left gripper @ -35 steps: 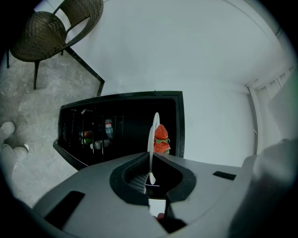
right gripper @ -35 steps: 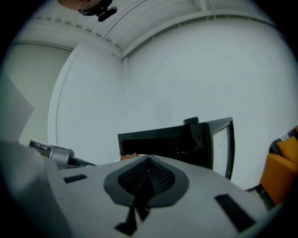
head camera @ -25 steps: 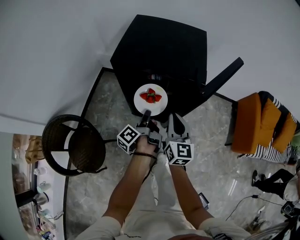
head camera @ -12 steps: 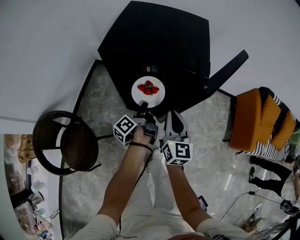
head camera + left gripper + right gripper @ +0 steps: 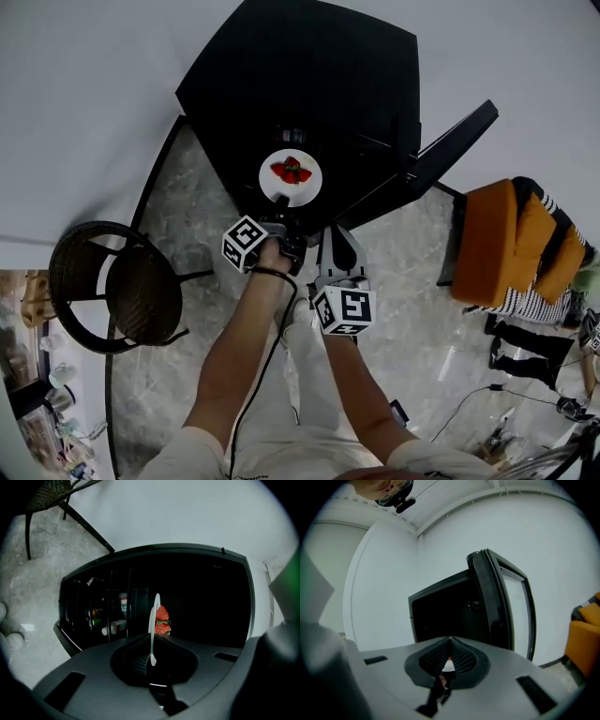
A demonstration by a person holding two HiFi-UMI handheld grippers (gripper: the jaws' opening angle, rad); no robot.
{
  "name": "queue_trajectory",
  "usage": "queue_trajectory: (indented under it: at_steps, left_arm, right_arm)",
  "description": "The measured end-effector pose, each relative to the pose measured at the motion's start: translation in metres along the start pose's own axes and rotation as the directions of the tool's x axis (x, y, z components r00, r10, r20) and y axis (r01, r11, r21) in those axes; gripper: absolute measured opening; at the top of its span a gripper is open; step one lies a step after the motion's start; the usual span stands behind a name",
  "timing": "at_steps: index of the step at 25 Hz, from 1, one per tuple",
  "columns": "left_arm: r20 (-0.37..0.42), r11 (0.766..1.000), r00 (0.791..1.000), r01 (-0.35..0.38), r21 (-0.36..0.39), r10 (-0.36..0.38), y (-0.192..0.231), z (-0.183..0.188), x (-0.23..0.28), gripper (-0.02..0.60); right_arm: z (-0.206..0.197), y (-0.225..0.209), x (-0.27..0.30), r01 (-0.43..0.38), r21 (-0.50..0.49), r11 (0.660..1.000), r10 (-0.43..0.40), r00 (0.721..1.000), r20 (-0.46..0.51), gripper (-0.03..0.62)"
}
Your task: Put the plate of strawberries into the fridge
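Observation:
A white plate [image 5: 306,189] with red strawberries [image 5: 291,172] hangs in front of the black fridge [image 5: 309,75], whose door [image 5: 441,150] stands open to the right. My left gripper [image 5: 279,214] is shut on the plate's near rim. In the left gripper view the plate [image 5: 155,611] shows edge-on between the jaws of the left gripper [image 5: 152,637], the strawberries [image 5: 162,619] against the dark fridge interior [image 5: 211,597]. My right gripper [image 5: 332,232] hovers beside it, shut and holding nothing. The right gripper [image 5: 449,641] faces the fridge [image 5: 445,611] and its door [image 5: 497,606].
Bottles and cartons [image 5: 115,625] sit on shelves inside the fridge at the left. A dark wicker chair [image 5: 112,286] stands to the left on the stone floor. An orange seat with a striped cloth [image 5: 511,234] is at the right, cables beyond it.
The left gripper has carried the plate closer to the fridge opening, and the right gripper has followed alongside. The grip on the plate is unchanged.

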State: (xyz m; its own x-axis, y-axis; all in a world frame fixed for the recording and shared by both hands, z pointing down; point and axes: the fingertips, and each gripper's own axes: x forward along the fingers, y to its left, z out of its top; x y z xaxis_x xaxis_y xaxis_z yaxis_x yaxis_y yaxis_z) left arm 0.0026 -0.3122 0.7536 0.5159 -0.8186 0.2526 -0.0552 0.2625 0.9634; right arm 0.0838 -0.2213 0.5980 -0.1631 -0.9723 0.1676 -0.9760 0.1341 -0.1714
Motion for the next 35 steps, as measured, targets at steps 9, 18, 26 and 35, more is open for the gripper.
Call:
queue_trajectory:
  at_steps: [9, 18, 26, 35]
  left_arm:
    - [-0.034, 1.0, 0.999, -0.024, -0.001, 0.024, 0.024, 0.008, 0.036, 0.011]
    - [-0.018, 0.998, 0.998, -0.059, -0.002, 0.059, 0.046, 0.012, 0.05, 0.012]
    - [-0.036, 0.998, 0.997, -0.068, 0.007, 0.068, 0.049, 0.013, 0.069, 0.012]
    - [-0.021, 0.997, 0.997, -0.077, 0.012, 0.077, 0.059, 0.023, 0.079, 0.012]
  right_arm:
    - [0.002, -0.002, 0.0, -0.002, 0.0, 1.0, 0.002, 1.0, -0.006, 0.012]
    - [-0.008, 0.0, 0.004, -0.019, 0.001, 1.0, 0.019, 0.999, -0.033, 0.012]
    - [-0.01, -0.004, 0.01, -0.029, 0.005, 1.0, 0.029, 0.999, -0.039, 0.012]
    - [-0.012, -0.004, 0.011, -0.039, 0.002, 0.999, 0.039, 0.998, -0.044, 0.012]
